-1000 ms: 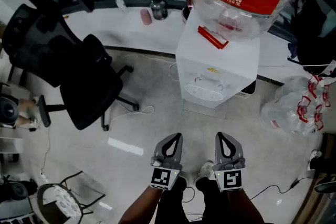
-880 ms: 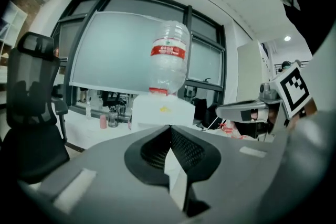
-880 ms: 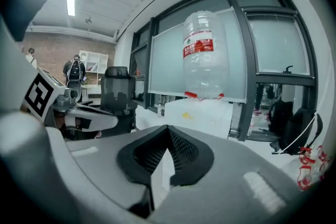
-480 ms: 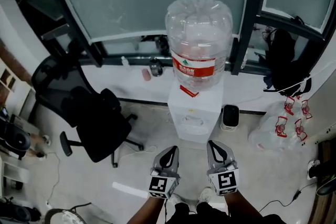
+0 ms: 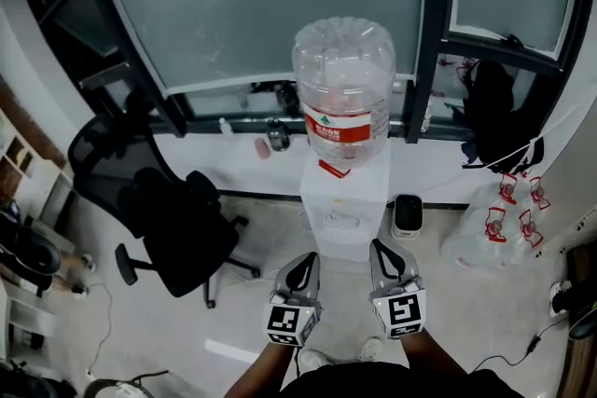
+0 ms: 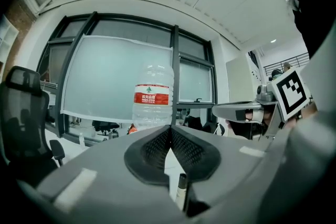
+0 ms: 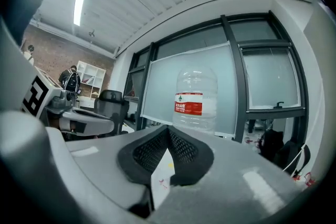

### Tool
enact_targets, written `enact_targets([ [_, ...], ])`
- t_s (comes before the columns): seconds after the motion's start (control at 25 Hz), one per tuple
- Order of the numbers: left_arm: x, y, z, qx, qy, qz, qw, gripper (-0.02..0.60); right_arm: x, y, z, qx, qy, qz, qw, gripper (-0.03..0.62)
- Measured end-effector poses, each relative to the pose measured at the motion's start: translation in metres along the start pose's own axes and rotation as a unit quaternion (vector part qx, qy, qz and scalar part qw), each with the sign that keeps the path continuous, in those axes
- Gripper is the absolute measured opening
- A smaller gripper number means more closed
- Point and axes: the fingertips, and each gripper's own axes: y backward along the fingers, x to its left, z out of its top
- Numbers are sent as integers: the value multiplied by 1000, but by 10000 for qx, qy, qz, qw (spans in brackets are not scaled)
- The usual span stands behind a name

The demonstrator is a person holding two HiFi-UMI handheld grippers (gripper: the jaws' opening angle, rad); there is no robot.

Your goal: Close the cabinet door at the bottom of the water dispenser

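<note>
The white water dispenser stands against the window ledge with a big clear bottle, red label, on top. Its lower front, where the cabinet door is, is hidden behind my grippers and the steep angle. My left gripper and right gripper hang side by side just in front of the dispenser, apart from it, both shut with nothing held. In the left gripper view the jaws meet below the bottle. The right gripper view shows the jaws shut, with the bottle ahead.
A black office chair stands left of the dispenser. A white ledge with small items runs under the windows. A small black bin sits right of the dispenser, and bagged empty bottles lie farther right. A cable trails on the floor.
Both grippers and the head have come up and back together. The dispenser, close and large a second ago, now shows smaller with the whole window behind it. Jaws stayed shut.
</note>
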Motion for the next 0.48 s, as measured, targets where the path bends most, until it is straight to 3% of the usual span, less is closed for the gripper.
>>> enact_targets([
  [0.48,-7,12,8,-103,-60,-26,9999,17,6,10,15,-165,118,-117,9997,2],
])
